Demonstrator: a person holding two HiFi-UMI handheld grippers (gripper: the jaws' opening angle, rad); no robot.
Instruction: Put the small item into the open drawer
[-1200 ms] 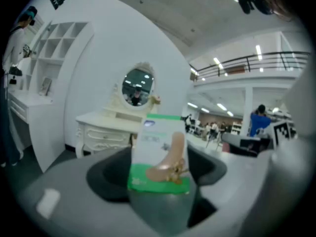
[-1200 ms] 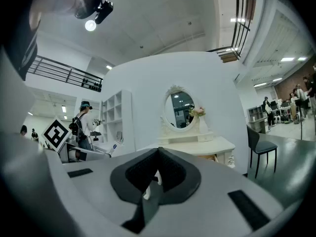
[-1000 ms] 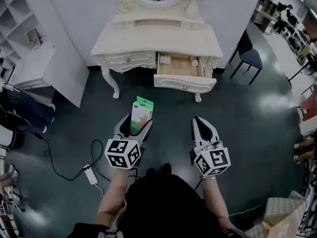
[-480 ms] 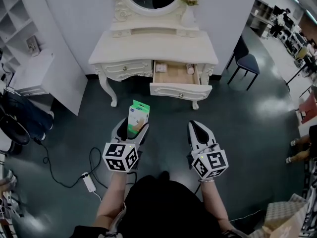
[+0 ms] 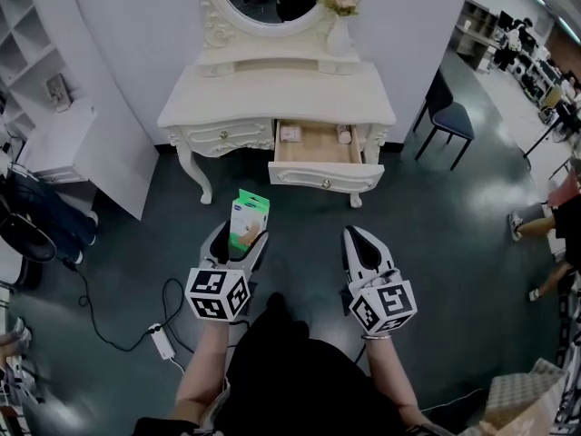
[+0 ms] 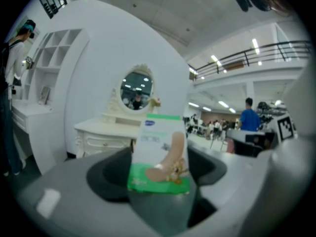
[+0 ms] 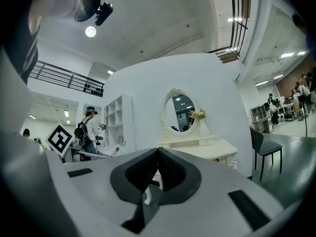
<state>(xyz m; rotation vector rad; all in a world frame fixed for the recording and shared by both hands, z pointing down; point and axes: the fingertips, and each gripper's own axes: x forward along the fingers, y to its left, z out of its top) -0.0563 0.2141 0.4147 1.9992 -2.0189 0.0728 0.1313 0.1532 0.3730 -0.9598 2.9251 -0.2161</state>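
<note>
Head view, nearest first: the left gripper is out in front of the person, jaws clamped on the flat sides of a small green-and-white box, which stands upright above the tips. In the left gripper view the box fills the gap between the jaws, squarely held. Beside it, the right gripper carries nothing; the right gripper view shows its jaws pressed together at the tips, empty.

Beyond them there's open dark floor, then the white dressing table. Its right-hand drawer is pulled out, with pale wood showing inside and a couple of small things at the back. The left-hand drawer is shut. A chair stands off to the right.

So I'd call this the carry: box in hand, drawer well apart from it. The next move calls for closing that gap, bringing the box over the bare middle of the drawer, lowering it below the rim, then opening the jaws. The right gripper looks unneeded.
</note>
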